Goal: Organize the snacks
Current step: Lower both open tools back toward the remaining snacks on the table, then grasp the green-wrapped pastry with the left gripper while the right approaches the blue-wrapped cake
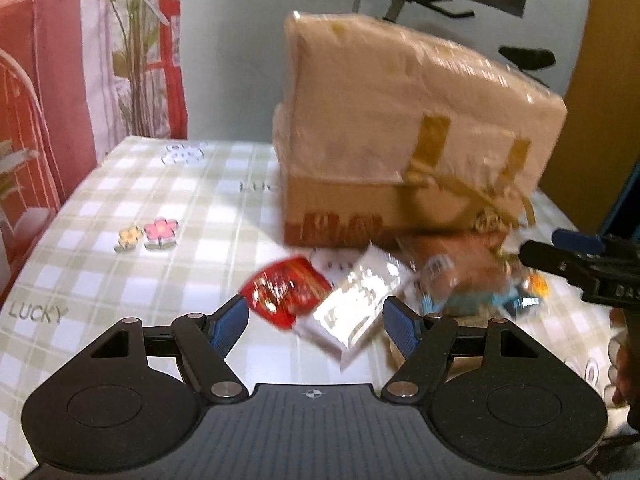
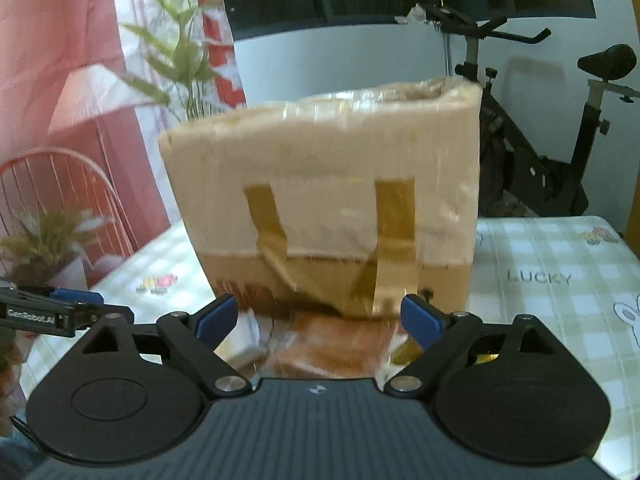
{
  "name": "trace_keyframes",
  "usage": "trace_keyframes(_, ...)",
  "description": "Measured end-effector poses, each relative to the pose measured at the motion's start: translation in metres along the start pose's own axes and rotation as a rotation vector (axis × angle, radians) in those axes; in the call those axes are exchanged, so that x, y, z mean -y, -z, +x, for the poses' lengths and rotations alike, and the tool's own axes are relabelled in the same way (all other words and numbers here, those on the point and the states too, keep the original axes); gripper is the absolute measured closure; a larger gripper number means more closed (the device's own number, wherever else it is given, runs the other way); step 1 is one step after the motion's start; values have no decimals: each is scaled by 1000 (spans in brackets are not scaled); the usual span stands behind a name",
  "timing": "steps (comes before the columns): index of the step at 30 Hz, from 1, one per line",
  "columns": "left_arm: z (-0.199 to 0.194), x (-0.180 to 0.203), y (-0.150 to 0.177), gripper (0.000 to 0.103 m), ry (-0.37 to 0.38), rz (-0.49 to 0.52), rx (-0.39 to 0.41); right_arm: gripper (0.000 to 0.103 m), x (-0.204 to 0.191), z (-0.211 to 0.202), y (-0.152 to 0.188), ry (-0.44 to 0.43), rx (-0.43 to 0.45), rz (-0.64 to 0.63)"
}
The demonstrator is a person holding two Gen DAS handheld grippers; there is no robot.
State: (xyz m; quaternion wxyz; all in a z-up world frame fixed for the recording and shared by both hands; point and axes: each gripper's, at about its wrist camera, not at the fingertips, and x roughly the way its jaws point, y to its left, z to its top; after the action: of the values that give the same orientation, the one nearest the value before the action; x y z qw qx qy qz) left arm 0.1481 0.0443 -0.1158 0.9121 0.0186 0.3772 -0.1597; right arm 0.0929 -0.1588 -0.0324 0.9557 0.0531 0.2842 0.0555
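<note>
1. The worktop [image 1: 120, 200], under a green checked cloth, carries a large taped cardboard box [image 1: 400, 132] that stands upright towards the far side. The snacks lie in a loose pile on the cloth just in front of the box's near face.

2. The pile spreads across the view of both cameras. A brown packet [image 2: 336, 344] lies closest to the box base. A silver packet [image 1: 356, 304] lies in front of it, and a red packet [image 1: 286, 294] sits at the left end of the pile. Blur hides the smaller blue-and-orange items at the right end.

3. The left gripper [image 1: 316, 322] points down and forward at the pile. The red and silver packets appear just beyond its fingertips and between their lines, the silver one's long axis running diagonally. This hand looks the nearer to those two.

4. The right gripper [image 2: 320, 318] faces the box squarely, with the brown packet low between its fingers, so that packet seems its likeliest target.

5. Both grippers stand wide apart. Neither holds anything, and no pad presses on a packet.
</note>
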Motion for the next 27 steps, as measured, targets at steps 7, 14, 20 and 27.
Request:
trace_keyframes(7,6,7,20,27,41,56,-39,13,0,6,24,57,-58,-25)
trace_keyframes(14,11,9,34,28,125,175,-77,14,6,4,38,68,-89,10)
trace_keyframes(20,15,13,45,28,198,265,-93,14,5,4,37,75,-91,17)
trace_keyframes(27,26,29,58,28,161,414,-111,14,10,5,39,92,-107,59)
